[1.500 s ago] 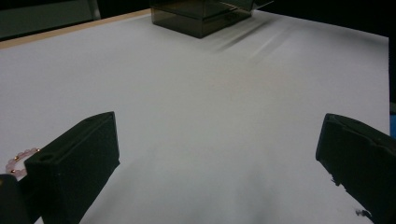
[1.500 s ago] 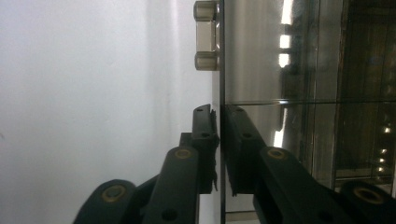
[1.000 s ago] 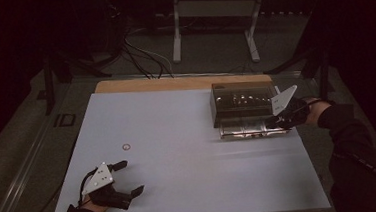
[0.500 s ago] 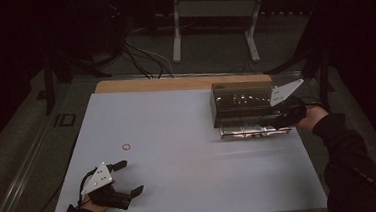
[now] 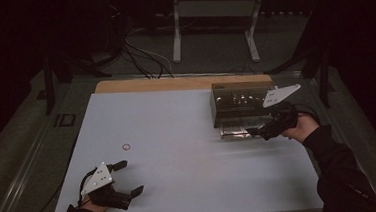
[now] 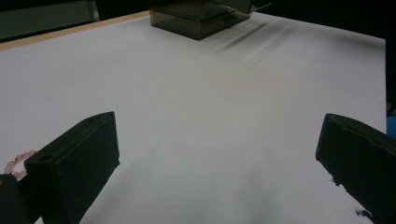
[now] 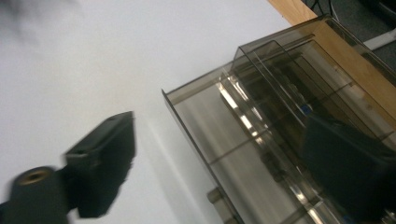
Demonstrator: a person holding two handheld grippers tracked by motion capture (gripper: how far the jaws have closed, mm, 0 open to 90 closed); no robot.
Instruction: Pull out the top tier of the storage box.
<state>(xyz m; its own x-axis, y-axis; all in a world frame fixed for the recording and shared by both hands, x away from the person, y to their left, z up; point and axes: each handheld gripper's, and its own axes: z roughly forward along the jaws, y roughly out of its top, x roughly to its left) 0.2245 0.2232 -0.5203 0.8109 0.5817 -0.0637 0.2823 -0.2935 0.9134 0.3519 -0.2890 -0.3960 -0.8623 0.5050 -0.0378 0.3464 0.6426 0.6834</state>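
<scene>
On the table (image 5: 188, 136), the box (image 5: 238, 100) stood at the upper right of the high view, near the far edge. Its drawer (image 5: 238, 130) lay pulled out in front of it, toward the bottom of the frame. The right gripper (image 5: 263, 132) was just to the right of the drawer. The small ring (image 5: 126, 147) lay left of centre. The left gripper (image 5: 128, 178) was at the lower left, below the ring and well apart from the box.
</scene>
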